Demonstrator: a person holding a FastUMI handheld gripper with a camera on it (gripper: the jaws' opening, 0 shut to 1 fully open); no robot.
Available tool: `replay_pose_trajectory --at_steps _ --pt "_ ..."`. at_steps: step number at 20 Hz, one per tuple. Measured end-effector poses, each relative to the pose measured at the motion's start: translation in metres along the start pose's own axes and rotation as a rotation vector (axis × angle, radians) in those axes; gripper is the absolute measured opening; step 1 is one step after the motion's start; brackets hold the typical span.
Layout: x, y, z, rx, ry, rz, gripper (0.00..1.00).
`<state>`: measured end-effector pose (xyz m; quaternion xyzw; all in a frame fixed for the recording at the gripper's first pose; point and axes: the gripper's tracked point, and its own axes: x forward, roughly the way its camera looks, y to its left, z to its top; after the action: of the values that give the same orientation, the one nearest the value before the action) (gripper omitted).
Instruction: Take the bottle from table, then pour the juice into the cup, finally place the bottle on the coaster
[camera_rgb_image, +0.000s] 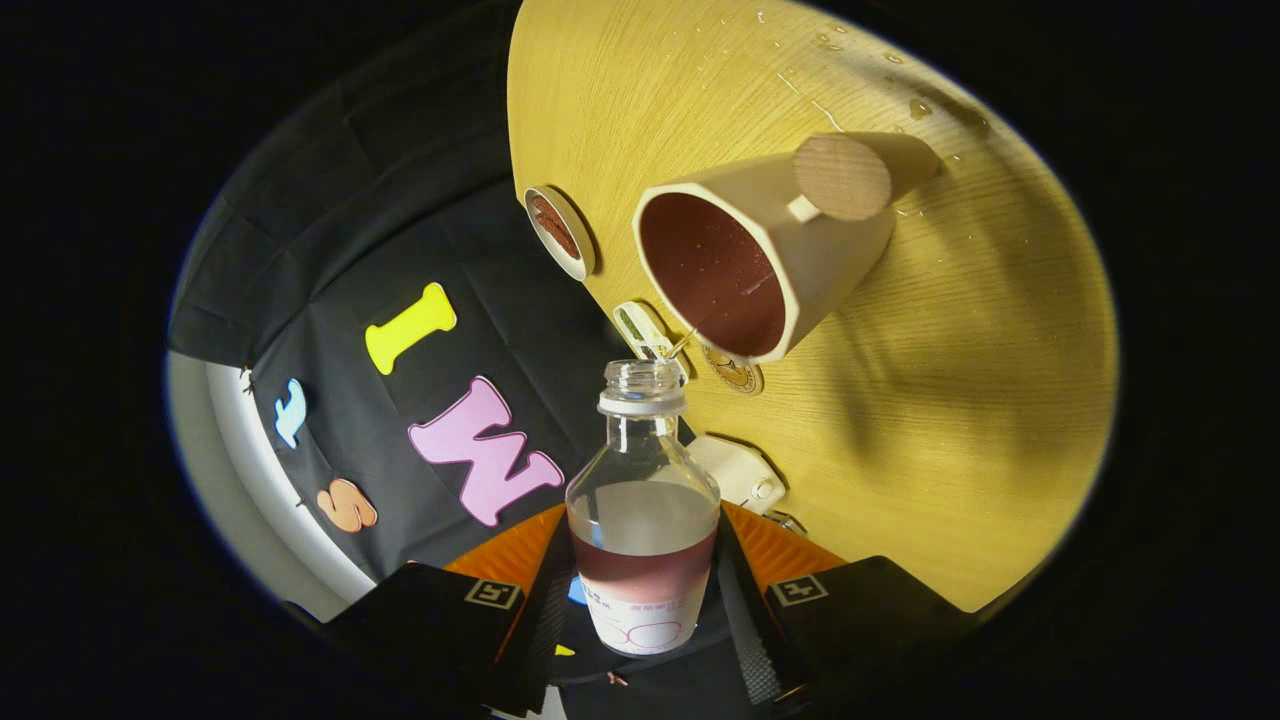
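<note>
Wooden table (1000, 400) | hand-held gripper (645, 600) clamps bottle (643, 520) | cup (770, 250), coaster (560, 232) beyond

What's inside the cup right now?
The cup holds dark red juice, its surface visible through the open mouth. How deep it runs cannot be seen behind the opaque wall. The gripper is shut on the bottle, uncapped, some juice left inside.
</note>
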<state>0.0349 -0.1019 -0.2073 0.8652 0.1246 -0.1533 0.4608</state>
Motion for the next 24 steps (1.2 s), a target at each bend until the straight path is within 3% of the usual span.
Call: replay_pose_trajectory --at_steps 8,18,24 --pt "-0.004 0.021 -0.003 0.100 -0.007 0.057 0.75" --pt "-0.015 0.067 -0.019 0.180 -0.032 0.202 0.75" --pt "-0.017 0.066 -0.022 0.195 -0.047 0.201 0.75"
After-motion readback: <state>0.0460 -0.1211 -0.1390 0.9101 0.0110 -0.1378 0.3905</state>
